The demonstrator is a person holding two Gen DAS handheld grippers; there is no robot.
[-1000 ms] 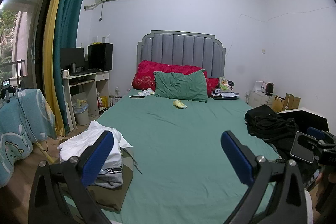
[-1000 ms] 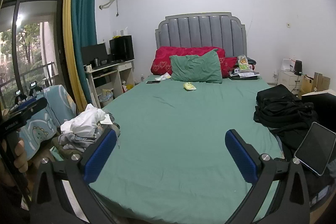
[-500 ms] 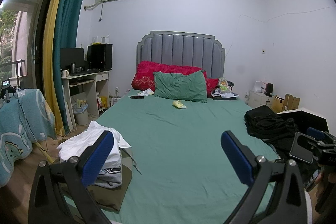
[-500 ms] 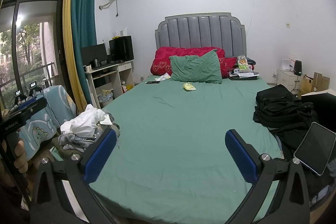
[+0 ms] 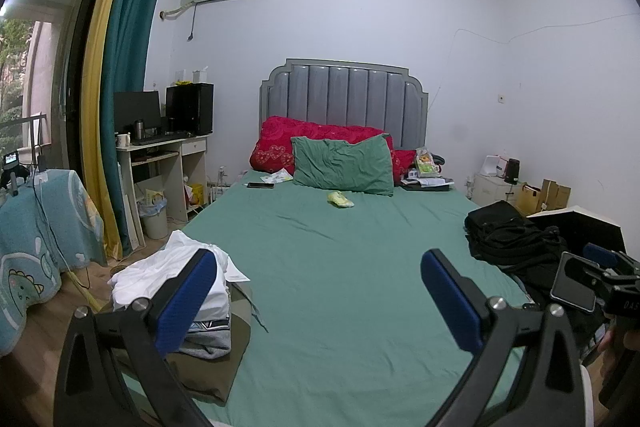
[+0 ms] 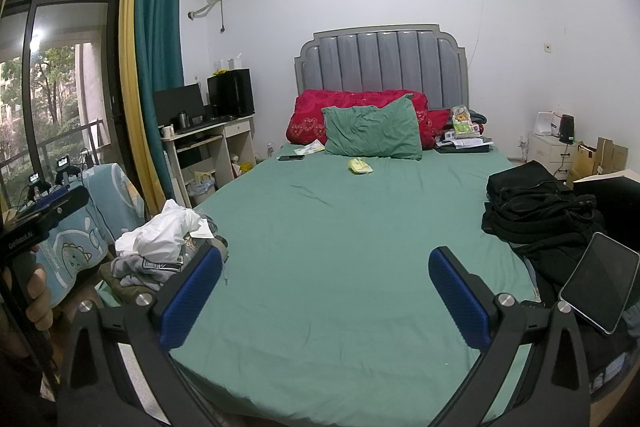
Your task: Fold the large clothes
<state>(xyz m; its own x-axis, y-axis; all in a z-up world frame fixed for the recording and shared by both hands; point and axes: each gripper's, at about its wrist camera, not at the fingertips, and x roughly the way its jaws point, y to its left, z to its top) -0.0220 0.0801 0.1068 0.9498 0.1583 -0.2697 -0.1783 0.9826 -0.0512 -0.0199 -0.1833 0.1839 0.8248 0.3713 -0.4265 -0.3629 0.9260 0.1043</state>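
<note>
Left gripper: The left gripper is held up over the foot of the bed. Its two blue fingers are spread wide and hold nothing.

Right gripper: The right gripper is the same, up in the air with its fingers far apart and nothing between them.

Bed: The big bed has a green sheet. The middle of it is bare and flat.

Clothes to fold: A messy pile of clothes sits at the left corner of the bed near the foot. A white shirt is on top, grey clothes are under it, and an olive one is at the bottom.

Other clothes: A heap of black clothes lies on the right side of the bed. A tablet leans near it.

Far end: A green pillow and a red pillow lean at the headboard. A little yellow thing lies in front of them.

Step now: I think this is the very start. No folding has begun, and neither gripper touches any cloth.

Next move: I think a gripper has to go down to the left pile, pinch the white shirt on top, and pull it out onto the bare green part. It is big and floppy, so both grippers will likely need to hold it to spread it flat.
</note>
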